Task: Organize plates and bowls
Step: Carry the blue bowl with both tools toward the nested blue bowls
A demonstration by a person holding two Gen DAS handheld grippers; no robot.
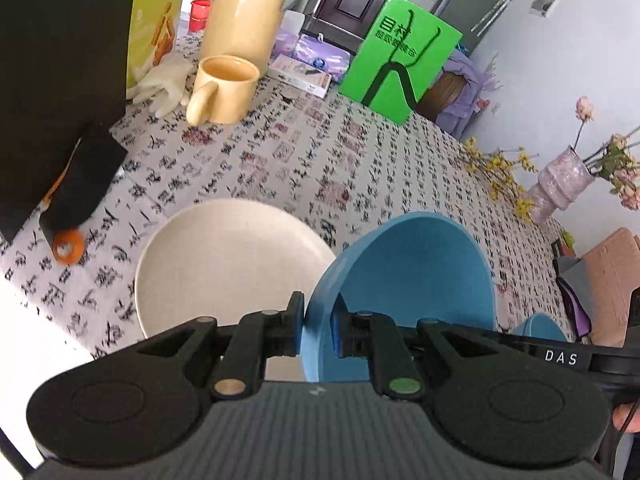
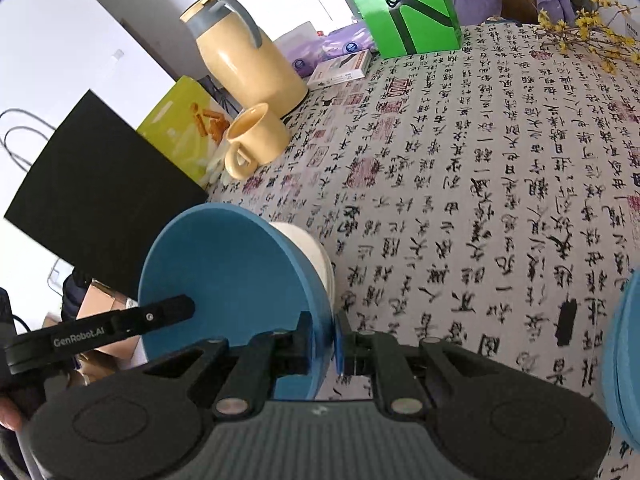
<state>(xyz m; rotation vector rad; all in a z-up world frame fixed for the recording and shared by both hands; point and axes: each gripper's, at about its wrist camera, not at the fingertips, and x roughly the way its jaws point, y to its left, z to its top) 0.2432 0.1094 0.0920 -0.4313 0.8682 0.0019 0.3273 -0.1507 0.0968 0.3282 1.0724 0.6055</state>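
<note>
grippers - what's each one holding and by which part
Left gripper pinches a light blue bowl by its rim; right gripper pinches a darker blue bowl by its rim.
</note>
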